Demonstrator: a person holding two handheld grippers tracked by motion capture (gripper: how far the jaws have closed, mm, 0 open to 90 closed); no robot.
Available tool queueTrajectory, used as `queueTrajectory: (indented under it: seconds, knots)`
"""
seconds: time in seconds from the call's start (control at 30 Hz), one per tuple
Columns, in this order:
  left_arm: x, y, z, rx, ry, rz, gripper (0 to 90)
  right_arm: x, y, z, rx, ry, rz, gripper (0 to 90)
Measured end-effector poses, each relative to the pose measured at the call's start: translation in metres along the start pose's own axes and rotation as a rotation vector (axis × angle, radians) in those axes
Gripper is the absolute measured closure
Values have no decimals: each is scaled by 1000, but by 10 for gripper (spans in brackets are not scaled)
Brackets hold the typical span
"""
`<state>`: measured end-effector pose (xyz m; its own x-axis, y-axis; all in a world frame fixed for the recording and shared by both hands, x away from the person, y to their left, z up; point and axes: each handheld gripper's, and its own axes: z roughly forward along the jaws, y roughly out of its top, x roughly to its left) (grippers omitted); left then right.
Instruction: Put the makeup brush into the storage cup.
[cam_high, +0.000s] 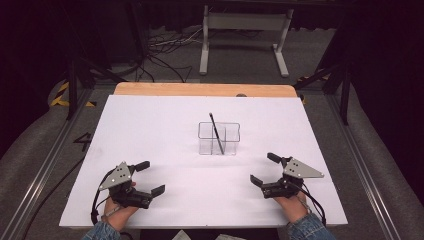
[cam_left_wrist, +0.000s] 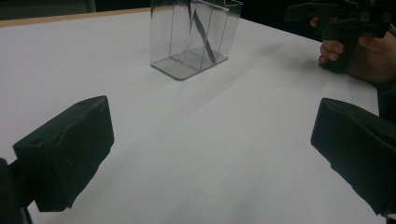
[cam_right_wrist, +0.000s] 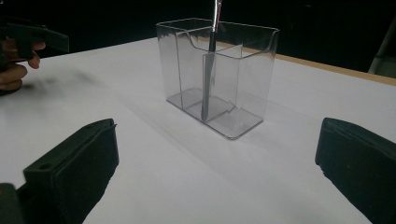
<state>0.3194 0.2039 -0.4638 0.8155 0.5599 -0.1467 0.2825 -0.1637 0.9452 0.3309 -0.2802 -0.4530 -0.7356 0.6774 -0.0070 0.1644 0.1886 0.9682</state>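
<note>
Both claws, left gripper (cam_high: 150, 178) and right gripper (cam_high: 263, 168), sit spread wide, so a sloppy grab at the pen (cam_high: 216, 133) ahead could tip its clear holder (cam_high: 219, 138).

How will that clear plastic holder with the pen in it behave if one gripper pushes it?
The holder looks thin-walled and clear, so it is probably light and may slide easily on the smooth white table. It is tall on a narrow base, so a high push could tip it. The pen leans loosely inside and would likely shift.
</note>
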Motion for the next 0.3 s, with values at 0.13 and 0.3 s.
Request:
queueTrajectory:
  seconds: [0.13, 0.3]
  knots:
    - [0, 0, 0, 0, -1, 0, 0, 0, 0, 1, 5, 8, 2, 1]
    - [0, 0, 0, 2, 2, 8, 0, 0, 0, 0, 0, 15, 3, 1]
